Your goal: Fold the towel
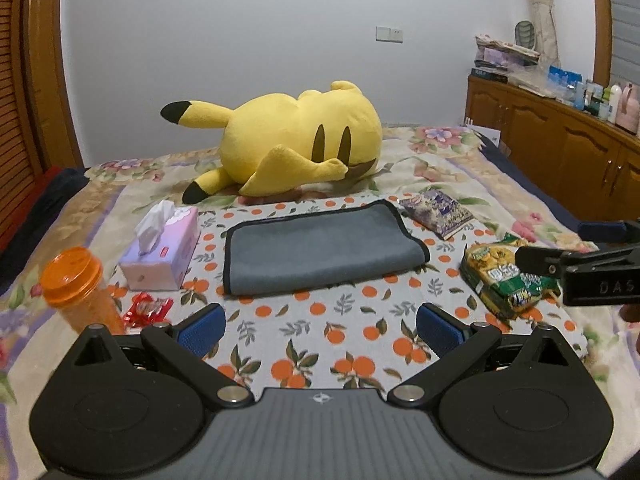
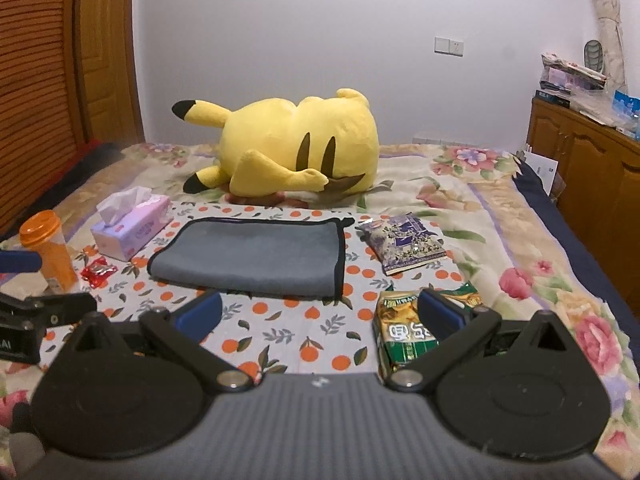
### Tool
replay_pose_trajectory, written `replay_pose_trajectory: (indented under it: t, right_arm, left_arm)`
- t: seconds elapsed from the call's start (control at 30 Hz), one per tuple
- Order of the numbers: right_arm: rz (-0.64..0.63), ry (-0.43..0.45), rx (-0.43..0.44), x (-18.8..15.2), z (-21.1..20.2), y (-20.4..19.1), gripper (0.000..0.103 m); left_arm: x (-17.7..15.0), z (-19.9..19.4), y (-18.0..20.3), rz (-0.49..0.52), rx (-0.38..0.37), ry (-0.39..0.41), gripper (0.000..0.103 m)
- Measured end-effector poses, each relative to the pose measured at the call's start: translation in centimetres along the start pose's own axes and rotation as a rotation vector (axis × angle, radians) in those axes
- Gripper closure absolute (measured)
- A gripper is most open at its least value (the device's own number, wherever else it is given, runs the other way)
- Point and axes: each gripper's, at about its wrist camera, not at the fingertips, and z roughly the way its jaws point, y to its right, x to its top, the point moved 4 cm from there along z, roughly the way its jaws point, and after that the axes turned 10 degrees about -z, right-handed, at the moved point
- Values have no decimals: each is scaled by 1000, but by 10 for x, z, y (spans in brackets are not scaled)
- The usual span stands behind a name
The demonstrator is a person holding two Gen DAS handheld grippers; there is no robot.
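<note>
A grey towel (image 1: 320, 250) with black edging lies folded flat on an orange-print cloth (image 1: 320, 332) on the bed; it also shows in the right wrist view (image 2: 256, 254). My left gripper (image 1: 320, 328) is open and empty, hovering short of the towel's near edge. My right gripper (image 2: 320, 314) is open and empty, also short of the towel, its right finger over a green snack bag (image 2: 404, 332). The right gripper's fingers show at the right edge of the left wrist view (image 1: 576, 268).
A yellow plush toy (image 1: 296, 140) lies behind the towel. A tissue box (image 1: 164, 252), an orange-lidded jar (image 1: 76, 288) and a red wrapper (image 1: 148, 308) stand left. A purple packet (image 1: 438, 212) and the green snack bag (image 1: 504, 276) lie right. A wooden cabinet (image 1: 560, 140) lines the right side.
</note>
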Motion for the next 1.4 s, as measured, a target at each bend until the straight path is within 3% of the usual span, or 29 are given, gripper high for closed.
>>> replay_pose_trajectory:
  t: [0.87, 1.4]
  right_arm:
    - [19, 21, 3, -31, -49, -1, 0]
    - [8, 5, 20, -50, -49, -9, 0]
  left_arm:
    - [-41, -46, 4, 4, 42, 2, 0]
    - [-73, -44, -6, -25, 76, -35, 0]
